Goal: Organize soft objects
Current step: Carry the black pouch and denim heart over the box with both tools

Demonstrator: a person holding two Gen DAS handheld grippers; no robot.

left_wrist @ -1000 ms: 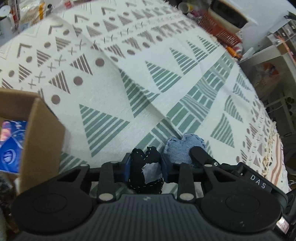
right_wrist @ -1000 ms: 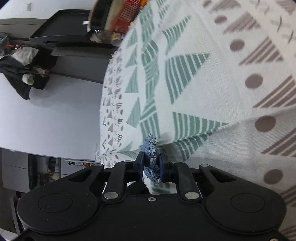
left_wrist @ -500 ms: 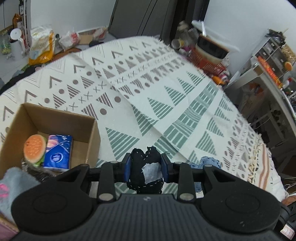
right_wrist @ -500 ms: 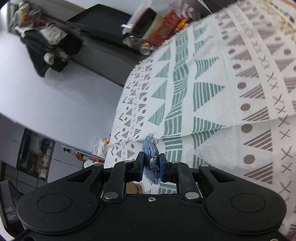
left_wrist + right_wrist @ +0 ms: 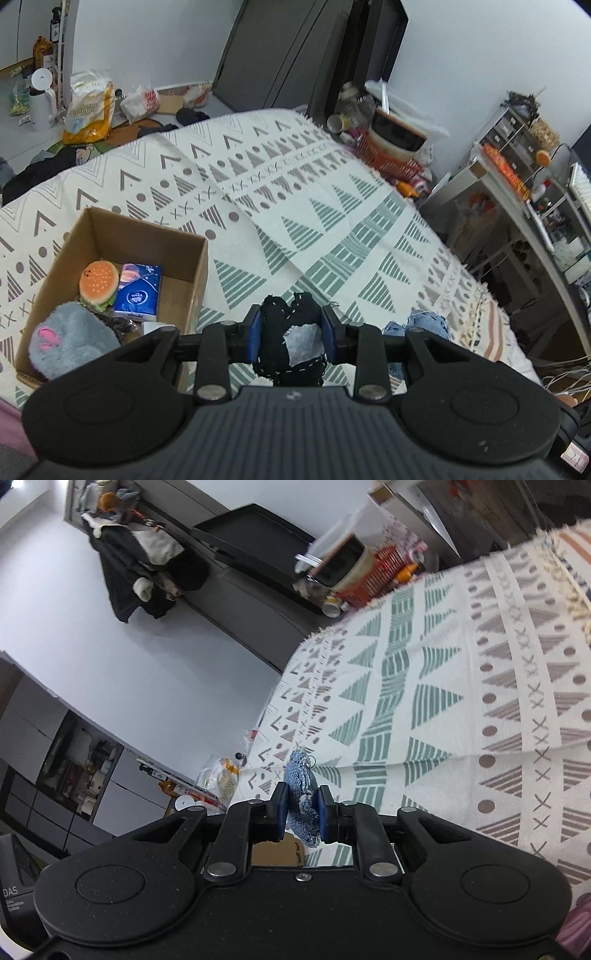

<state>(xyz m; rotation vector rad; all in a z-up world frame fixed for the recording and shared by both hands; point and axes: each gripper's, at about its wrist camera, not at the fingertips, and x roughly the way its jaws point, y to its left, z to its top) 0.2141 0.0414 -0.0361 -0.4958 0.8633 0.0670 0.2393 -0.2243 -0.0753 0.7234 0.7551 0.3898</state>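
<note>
Left gripper (image 5: pixel 291 334): clenched on a black heart-shaped fabric cushion with white stitching and a grey patch (image 5: pixel 290 341), held above the patterned cream, green and brown cloth (image 5: pixel 295 206). Right gripper (image 5: pixel 300 814): clenched on a frayed blue denim cushion (image 5: pixel 301 794), also off the cloth. Beyond, left: open brown cardboard box (image 5: pixel 110 236) holding a grey plush mouse (image 5: pixel 70 338), a burger-shaped squishy toy (image 5: pixel 99 282) and a blue tissue pack (image 5: pixel 138 291).
</note>
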